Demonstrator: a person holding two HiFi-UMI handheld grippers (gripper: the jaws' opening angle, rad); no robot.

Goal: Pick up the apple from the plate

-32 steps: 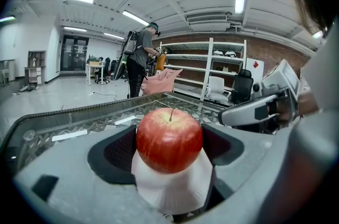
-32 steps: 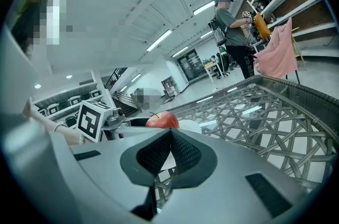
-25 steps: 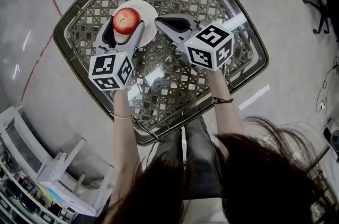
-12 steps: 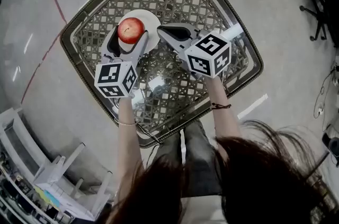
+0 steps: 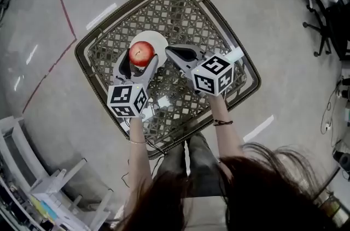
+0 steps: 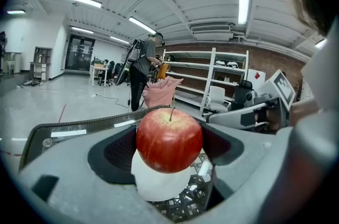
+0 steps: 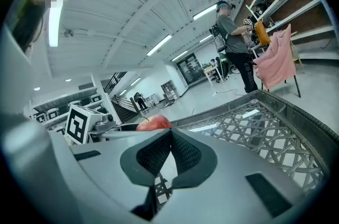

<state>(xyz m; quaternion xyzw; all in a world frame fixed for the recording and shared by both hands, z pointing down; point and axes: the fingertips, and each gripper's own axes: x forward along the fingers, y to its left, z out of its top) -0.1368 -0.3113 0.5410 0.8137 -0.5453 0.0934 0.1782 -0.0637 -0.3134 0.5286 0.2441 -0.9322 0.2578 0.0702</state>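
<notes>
A red apple (image 5: pixel 141 53) sits between the jaws of my left gripper (image 5: pixel 138 59), which is shut on it. In the left gripper view the apple (image 6: pixel 169 138) hangs just over the small white plate (image 6: pixel 159 188), and I cannot tell whether it still touches it. The plate (image 5: pixel 157 39) lies on the left half of a square lattice table (image 5: pixel 188 11). My right gripper (image 5: pixel 171 51) is shut and holds nothing, just right of the plate. In the right gripper view its jaws (image 7: pixel 169 134) meet at the tip, with the apple (image 7: pixel 153 123) behind them.
The table's raised dark rim (image 5: pixel 82 49) runs all round it. Office chairs (image 5: pixel 322 6) stand at the far right, a white shelf unit (image 5: pixel 49 197) at the lower left. A red tape line (image 5: pixel 63 6) crosses the floor. A person (image 6: pixel 142 72) stands far off.
The head camera has pulled back, so the table looks smaller. The left gripper has stayed shut on the apple over the plate. The right gripper keeps its place beside it.
</notes>
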